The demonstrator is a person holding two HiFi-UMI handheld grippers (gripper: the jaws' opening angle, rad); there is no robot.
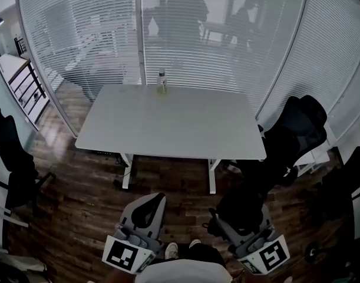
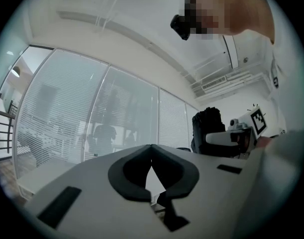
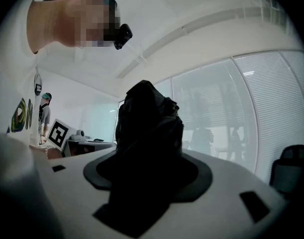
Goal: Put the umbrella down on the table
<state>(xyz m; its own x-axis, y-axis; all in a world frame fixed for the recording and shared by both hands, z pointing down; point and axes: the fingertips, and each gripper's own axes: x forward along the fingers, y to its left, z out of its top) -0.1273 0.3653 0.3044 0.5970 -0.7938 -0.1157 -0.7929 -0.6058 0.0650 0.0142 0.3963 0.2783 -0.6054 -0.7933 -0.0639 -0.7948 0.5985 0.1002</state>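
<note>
Two grippers are low in front of the bench (image 1: 168,128). The right gripper (image 1: 241,217) has its fingers clenched on the black umbrella (image 3: 148,128), off the bench, before its near edge. The left gripper (image 1: 151,200) has its fingers (image 2: 124,176) pressed together on nothing. One bottle (image 1: 162,81) stands at the far edge.

My left tongs (image 2: 152,149) stand closed tip to tip, nothing between. At right, my right tongs (image 2: 215,138) hold a black umbrella (image 2: 207,122).

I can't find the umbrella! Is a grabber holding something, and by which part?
The right gripper holds the folded black umbrella between its jaws; which end cannot be told.
</note>
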